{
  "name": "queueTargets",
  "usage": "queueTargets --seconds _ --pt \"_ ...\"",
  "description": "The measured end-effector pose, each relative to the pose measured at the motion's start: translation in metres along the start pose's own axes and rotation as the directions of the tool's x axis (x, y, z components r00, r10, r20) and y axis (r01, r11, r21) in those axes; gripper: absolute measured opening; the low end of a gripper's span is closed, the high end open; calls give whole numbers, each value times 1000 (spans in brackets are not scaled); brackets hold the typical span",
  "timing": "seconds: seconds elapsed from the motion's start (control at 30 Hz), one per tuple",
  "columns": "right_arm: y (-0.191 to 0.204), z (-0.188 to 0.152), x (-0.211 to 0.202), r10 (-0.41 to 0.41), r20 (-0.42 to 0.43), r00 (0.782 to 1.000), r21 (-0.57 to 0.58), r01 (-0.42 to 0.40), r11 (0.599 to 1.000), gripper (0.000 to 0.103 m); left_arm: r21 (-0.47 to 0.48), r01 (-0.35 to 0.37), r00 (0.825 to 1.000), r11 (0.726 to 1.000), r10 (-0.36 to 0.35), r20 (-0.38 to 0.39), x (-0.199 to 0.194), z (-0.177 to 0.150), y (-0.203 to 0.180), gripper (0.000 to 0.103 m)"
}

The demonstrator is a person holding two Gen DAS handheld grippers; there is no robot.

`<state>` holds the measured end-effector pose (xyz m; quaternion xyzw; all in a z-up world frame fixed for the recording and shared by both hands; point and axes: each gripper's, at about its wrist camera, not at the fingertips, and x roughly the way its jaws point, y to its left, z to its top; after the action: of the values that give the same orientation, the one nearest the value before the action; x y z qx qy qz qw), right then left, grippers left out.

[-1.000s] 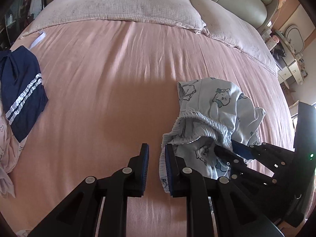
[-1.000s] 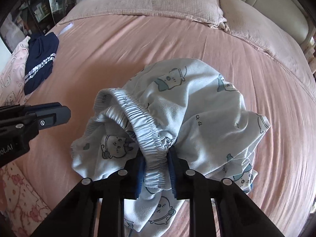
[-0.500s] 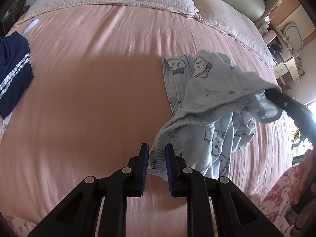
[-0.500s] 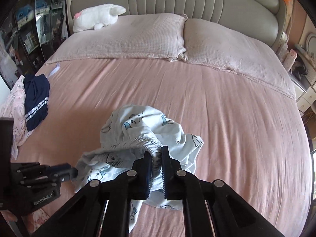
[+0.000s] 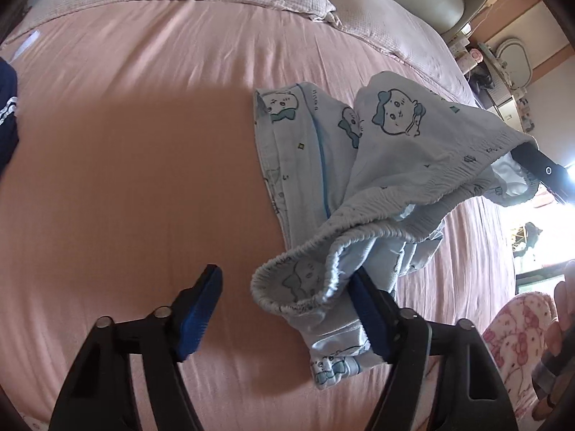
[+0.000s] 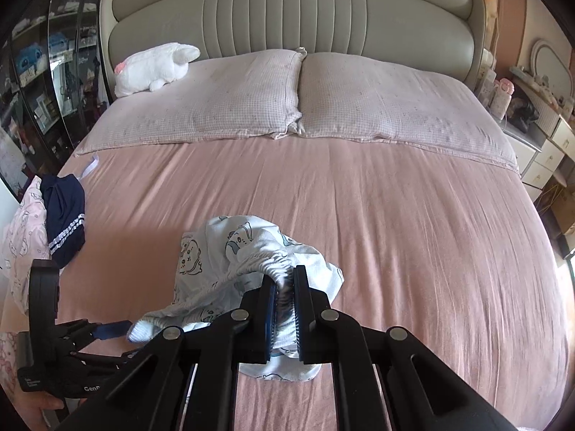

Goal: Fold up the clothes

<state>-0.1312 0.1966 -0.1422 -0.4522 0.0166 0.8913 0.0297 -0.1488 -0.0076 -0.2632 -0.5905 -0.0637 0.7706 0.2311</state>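
Note:
Pale blue cartoon-print shorts lie partly lifted off the pink bed sheet. My left gripper is opening. The elastic waistband sits between its jaws and rests against the right finger, while the left pad stands clear of the cloth. My right gripper is shut on another stretch of the waistband and holds it up above the sheet. The shorts hang from it. In the left wrist view one right finger shows at the far right, pinching the band. The left gripper shows at the lower left in the right wrist view.
A navy garment with white stripes and a pink printed garment lie at the bed's left edge. Two pillows and a white plush toy sit by the headboard. A bedside cabinet stands to the right. A pink sleeve is close by.
The left jaws have spread apart and no longer pinch the waistband. The right gripper has risen with the band, pulling the shorts up and drawing the waistband out between the two grippers.

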Motion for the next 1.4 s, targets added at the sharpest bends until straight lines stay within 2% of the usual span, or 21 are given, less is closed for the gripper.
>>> queueTargets --seconds 0.03,0.07,0.13,0.3,0.4,0.5,0.6,0.7,0.77,0.83,0.87,0.9,0.93,0.97,1.1,1.17,1.23,1.27,1.3,1.37,1.4 --pt "0 0 1 2 -3 1000 2 -2 1000 6 24 -14 1000 1000 14 -1 1 0 -3 22" --pt "-1 -1 2 4 -6 1000 4 -4 1000 6 45 -25 1000 999 26 -3 2 -1 -7 14" --pt "-1 -3 4 3 -13 1000 3 -3 1000 6 75 -45 999 996 46 -4 0 -3 -11 8" --pt "-12 0 8 8 -23 1000 25 -7 1000 6 92 -97 994 991 93 55 -33 -1 -13 7" --pt "-19 24 3 -10 6 1000 11 10 1000 6 130 -144 981 981 125 146 -71 29 -21 7" --pt "-20 67 -15 -30 87 996 -23 32 999 6 168 -196 956 966 150 251 -116 71 -27 7" --pt "-21 119 -46 -24 187 982 -33 31 999 6 193 -244 910 950 156 384 -174 118 -46 7" --pt "-21 162 -97 -18 311 950 -39 31 999 6 218 -291 837 931 137 530 -245 152 -70 7" --pt "-20 181 -136 -22 403 915 -44 43 998 6 237 -326 782 915 120 612 -293 150 -83 7" --pt "-19 187 -169 -19 473 881 -40 43 998 6 257 -352 746 900 104 658 -323 143 -93 7" --pt "-19 186 -183 -16 500 866 -36 39 999 6 264 -360 736 895 99 669 -329 140 -96 7" --pt "-20 185 -196 -13 524 852 -32 35 999 6 267 -356 739 895 95 667 -326 140 -96 7" --pt "-19 177 -199 -13 525 851 -27 32 999 6 268 -338 755 902 90 650 -316 136 -94 7" --pt "-20 165 -196 -11 513 858 -16 22 1000 6 268 -312 781 911 85 619 -303 126 -89 7" --pt "-26 89 -142 0 377 926 86 -35 996 6 201 -217 909 955 122 398 -200 77 -49 7" --pt "-26 45 -92 0 241 970 148 -36 988 6 160 -211 953 964 168 250 -135 50 -27 7" --pt "-21 -3 -30 10 68 998 187 -23 982 6 138 -232 970 963 218 105 -71 25 -6 7" --pt "-17 -25 2 12 -36 999 177 -5 984 6 128 -243 970 962 241 30 -39 13 4 7" --pt "-13 -47 33 14 -137 990 167 9 986 6 123 -243 969 962 247 -26 -18 3 11 7" --pt "-10 -80 68 59 -289 956 194 -2 981 6 126 -240 967 963 248 -56 -3 -10 15 7" --pt "-11 -88 74 83 -319 944 221 -11 975 6 126 -237 968 963 246 -55 -2 -12 16 8"
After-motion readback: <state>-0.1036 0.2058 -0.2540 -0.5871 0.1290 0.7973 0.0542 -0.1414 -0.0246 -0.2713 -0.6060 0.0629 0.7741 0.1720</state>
